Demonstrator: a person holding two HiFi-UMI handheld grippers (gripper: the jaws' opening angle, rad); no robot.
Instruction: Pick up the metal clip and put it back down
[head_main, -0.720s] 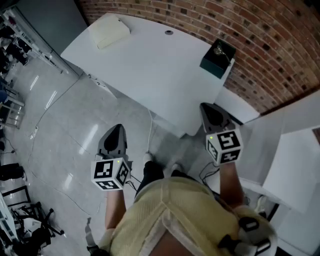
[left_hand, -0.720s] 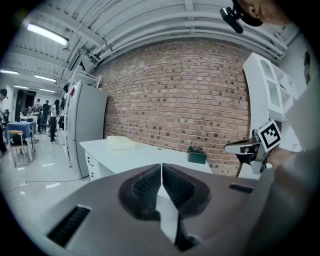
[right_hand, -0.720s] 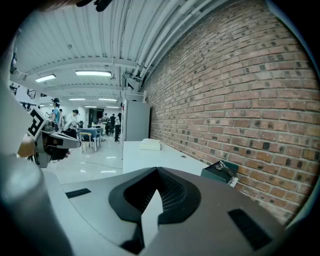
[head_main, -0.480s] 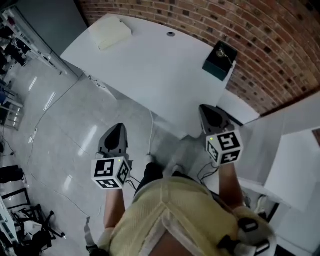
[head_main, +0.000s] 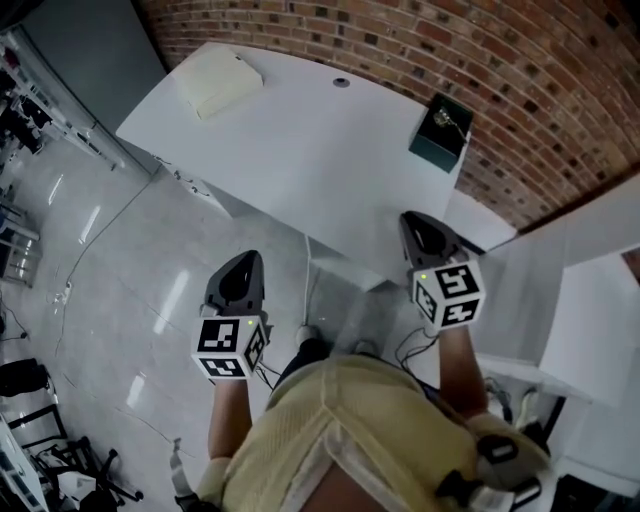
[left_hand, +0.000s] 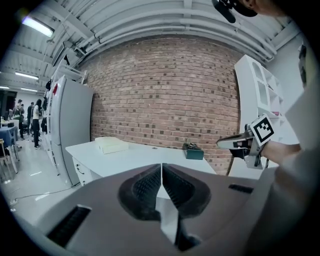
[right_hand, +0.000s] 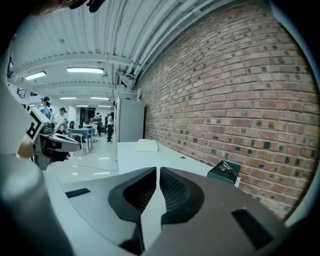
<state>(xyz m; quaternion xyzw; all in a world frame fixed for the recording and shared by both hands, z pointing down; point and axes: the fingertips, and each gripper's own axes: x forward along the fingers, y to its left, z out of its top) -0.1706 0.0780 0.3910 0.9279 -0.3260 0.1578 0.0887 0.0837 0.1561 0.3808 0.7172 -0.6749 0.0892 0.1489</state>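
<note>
Left gripper (head_main: 243, 262), right gripper (head_main: 416, 220) jaws together and empty, low centre pre-approach; metal clip (head_main: 446, 118) on green box (head_main: 433, 146) upper right

Table: white rectangular table (head_main: 300, 150), smooth top, matt with a faint sheen.
Wall: red brick wall (head_main: 500, 60), rough and matt, with pale mortar joints.
Floor: grey floor (head_main: 120, 270), polished, glossy with light streaks.
Clip: small metal clip (head_main: 443, 118), bright and shiny.
Box: dark green box (head_main: 432, 143), smooth, dull finish.
Grippers: left gripper (left_hand: 161, 167) and right gripper (right_hand: 156, 172), grey matt plastic shells, black ribbed pads (right_hand: 172, 192).
Garment: pale yellow top (head_main: 350, 430), soft matt cloth.
</note>
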